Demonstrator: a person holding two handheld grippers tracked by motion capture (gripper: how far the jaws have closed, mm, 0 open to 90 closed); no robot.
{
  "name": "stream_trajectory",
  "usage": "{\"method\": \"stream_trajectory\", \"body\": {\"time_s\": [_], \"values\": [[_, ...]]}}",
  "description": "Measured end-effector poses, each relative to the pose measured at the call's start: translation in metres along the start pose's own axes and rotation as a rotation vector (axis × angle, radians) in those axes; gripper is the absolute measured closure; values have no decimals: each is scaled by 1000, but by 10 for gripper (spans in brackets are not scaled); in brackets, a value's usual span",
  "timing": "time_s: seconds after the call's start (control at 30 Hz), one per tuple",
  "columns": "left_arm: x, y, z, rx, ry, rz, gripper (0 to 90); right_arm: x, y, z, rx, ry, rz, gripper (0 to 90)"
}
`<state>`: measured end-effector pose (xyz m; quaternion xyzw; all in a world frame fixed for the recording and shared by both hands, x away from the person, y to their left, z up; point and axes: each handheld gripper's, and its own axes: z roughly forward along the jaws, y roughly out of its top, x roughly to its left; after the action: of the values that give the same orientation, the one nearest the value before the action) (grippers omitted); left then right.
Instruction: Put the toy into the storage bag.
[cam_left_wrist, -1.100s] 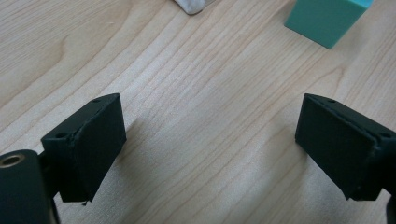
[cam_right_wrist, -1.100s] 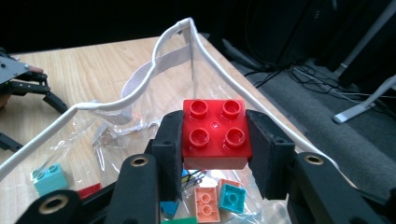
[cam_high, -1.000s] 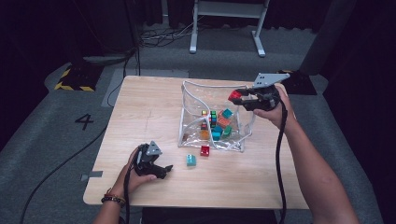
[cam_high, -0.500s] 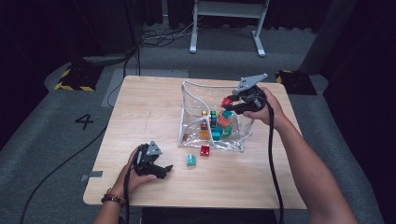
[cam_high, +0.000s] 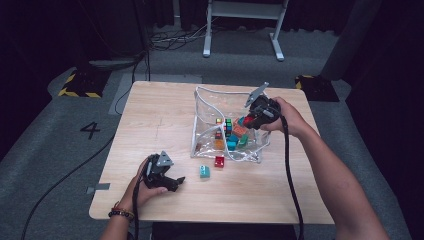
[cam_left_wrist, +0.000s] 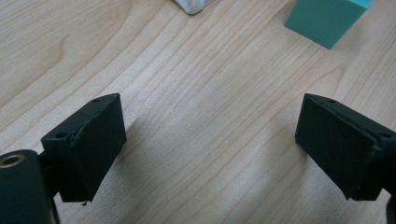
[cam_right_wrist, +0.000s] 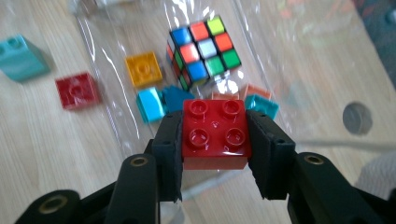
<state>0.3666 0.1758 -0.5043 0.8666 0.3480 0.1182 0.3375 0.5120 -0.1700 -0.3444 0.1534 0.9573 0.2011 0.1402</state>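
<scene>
My right gripper (cam_right_wrist: 213, 140) is shut on a red four-stud brick (cam_right_wrist: 214, 133) and hangs over a clear plastic bag (cam_high: 210, 100) in the middle of the table. The same gripper (cam_high: 248, 120) sits at the bag's right side in the high view. Inside the bag lie a colour cube (cam_right_wrist: 201, 44), an orange brick (cam_right_wrist: 144, 69), blue bricks (cam_right_wrist: 150, 104) and other pieces. Outside the bag, a red brick (cam_high: 219, 161) and a teal brick (cam_high: 204, 171) rest on the wood. My left gripper (cam_high: 175, 182) rests open near the front left, the teal brick (cam_left_wrist: 327, 18) just beyond its jaws.
The wooden table (cam_high: 150, 115) has bare room on its left half and along the front. A black cable (cam_high: 289, 170) trails from the right gripper along the forearm. A white stand (cam_high: 242, 30) is on the grey floor behind the table.
My right gripper has carried the red brick leftward and down from the bag's right edge to over the bag's contents. The left gripper has not moved.
</scene>
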Motion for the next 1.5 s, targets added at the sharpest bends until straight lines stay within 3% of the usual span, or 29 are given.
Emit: {"method": "stream_trajectory", "body": {"time_s": [0.37,0.53,0.57,0.6,0.67,0.93,1.17,1.37,1.5], "values": [[0,0,0,0,0,0,88,-5,-4,4,175,-32,4,592],[0,0,0,1,1,-1,88,-4,-4,3,200,-32,14,591],[0,0,0,0,0,0,89,-5,-4,4,196,-44,-4,591],[0,0,0,0,0,0,88,0,-4,2,218,-38,45,591],[0,0,0,0,0,0,88,-2,-3,2,181,-44,-5,590],[0,0,0,-1,0,0,88,0,-6,0,105,-29,2,565],[0,0,0,-1,0,-1,88,3,-9,-2,59,-21,-36,545],[0,0,0,0,0,0,88,5,-10,-4,22,-17,-20,506],[0,0,0,0,1,0,88,8,-14,-10,-58,-36,1,442]]}}
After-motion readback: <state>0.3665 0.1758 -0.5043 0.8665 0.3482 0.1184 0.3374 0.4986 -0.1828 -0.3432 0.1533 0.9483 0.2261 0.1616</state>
